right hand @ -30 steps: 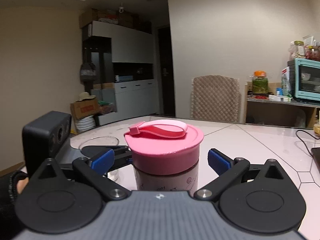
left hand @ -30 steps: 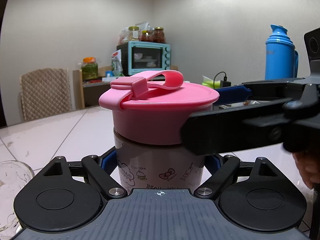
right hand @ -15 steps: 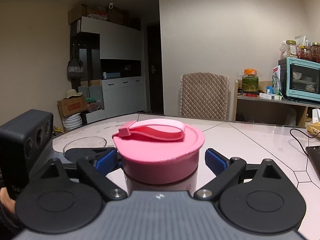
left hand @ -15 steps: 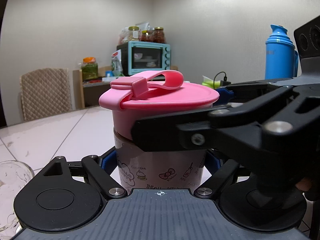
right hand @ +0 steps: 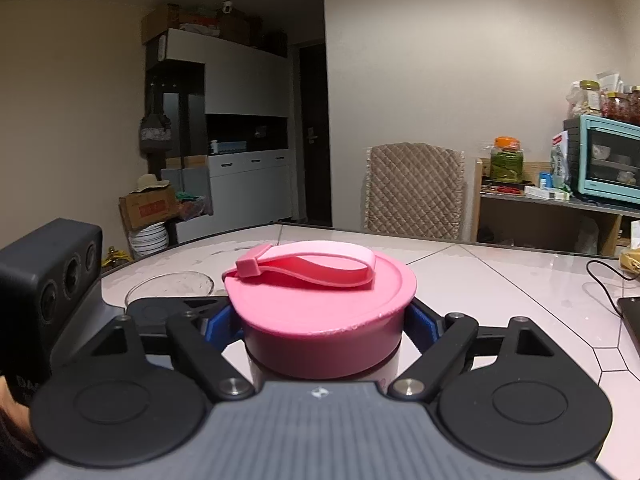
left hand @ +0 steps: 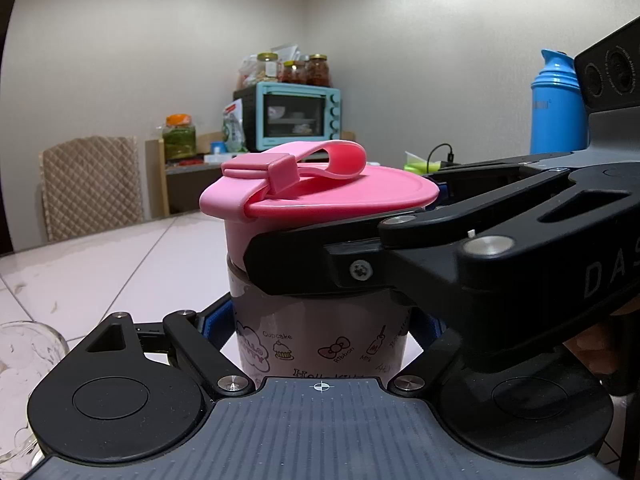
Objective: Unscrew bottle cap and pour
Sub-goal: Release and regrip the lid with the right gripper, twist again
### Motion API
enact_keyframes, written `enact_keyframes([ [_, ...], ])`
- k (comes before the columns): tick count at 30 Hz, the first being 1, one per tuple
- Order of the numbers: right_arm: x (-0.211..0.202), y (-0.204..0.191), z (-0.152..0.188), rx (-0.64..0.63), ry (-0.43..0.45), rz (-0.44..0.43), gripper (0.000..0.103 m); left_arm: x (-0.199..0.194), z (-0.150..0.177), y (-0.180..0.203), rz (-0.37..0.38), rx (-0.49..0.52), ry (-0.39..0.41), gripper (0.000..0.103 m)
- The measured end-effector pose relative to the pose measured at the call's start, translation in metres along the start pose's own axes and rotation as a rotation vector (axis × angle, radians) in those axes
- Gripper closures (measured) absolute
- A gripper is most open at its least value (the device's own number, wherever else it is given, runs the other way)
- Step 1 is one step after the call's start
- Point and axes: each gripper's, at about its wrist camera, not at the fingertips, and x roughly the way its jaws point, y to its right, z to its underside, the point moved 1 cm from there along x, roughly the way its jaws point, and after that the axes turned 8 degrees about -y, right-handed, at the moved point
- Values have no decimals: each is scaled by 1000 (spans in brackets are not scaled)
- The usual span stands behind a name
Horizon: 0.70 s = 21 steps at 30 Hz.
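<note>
On table, printed bottle [left hand: 320,340] in left gripper [left hand: 320,332], right gripper [right hand: 320,320] just clamped on pink cap [right hand: 320,304]

Pink round plastic cap [left hand: 320,196] with pink loop strap; translucent bottle body [left hand: 320,332] printed with black cartoon cupcake, bow and lettering. Glossy white tiled tabletop [left hand: 100,264] with thin dark seams. Turquoise toaster oven [left hand: 294,116]; bright blue thermos flask [left hand: 556,116]; beige quilted diamond-pattern chair cover [right hand: 414,192].

The bottle [left hand: 320,336] stands upright on the desk [left hand: 100,264], its translucent body printed with cartoon drawings. Its pink cap [right hand: 320,312], still on, carries a looped strap [right hand: 316,266].
</note>
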Motion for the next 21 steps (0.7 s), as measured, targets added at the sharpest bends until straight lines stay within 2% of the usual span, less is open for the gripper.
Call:
enact_keyframes([
  [9,1,31,-6,-122,-26,-220,18,0,-1,0,0,0,0,13],
  [19,11,67,-29,-278,-89,-538,18,1,0,1,-1,0,0,13],
  [21,11,67,-31,-288,-94,-550,18,1,0,0,0,0,0,13],
])
